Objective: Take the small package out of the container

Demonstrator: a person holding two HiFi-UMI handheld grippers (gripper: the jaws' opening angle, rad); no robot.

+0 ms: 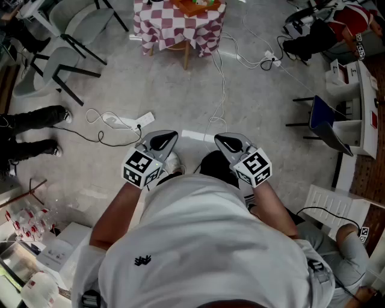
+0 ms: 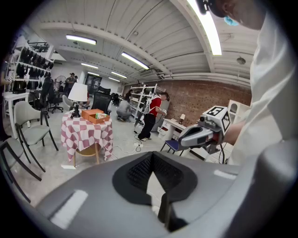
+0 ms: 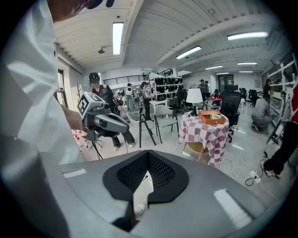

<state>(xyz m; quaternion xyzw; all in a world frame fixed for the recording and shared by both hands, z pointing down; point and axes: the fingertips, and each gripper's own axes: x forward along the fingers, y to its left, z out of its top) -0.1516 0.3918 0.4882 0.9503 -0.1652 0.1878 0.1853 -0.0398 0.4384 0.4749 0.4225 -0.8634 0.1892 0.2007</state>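
An orange open container (image 1: 198, 6) stands on a small table with a red-and-white checked cloth (image 1: 174, 27), far ahead of me across the floor. A small green-and-white package (image 3: 214, 114) shows inside the container (image 3: 212, 117), which also appears in the left gripper view (image 2: 95, 115). I hold both grippers close to my chest, side by side and well short of the table. My left gripper (image 1: 161, 141) (image 2: 152, 158) is shut with nothing in it. The right gripper (image 1: 231, 143) (image 3: 148, 158) is also shut and empty.
A table lamp (image 3: 193, 96) stands beside the container. Grey chairs (image 1: 57, 60) are at the left, and a blue chair (image 1: 322, 117) and white furniture at the right. A power strip and cables (image 1: 123, 123) lie on the concrete floor. Several people are in the room.
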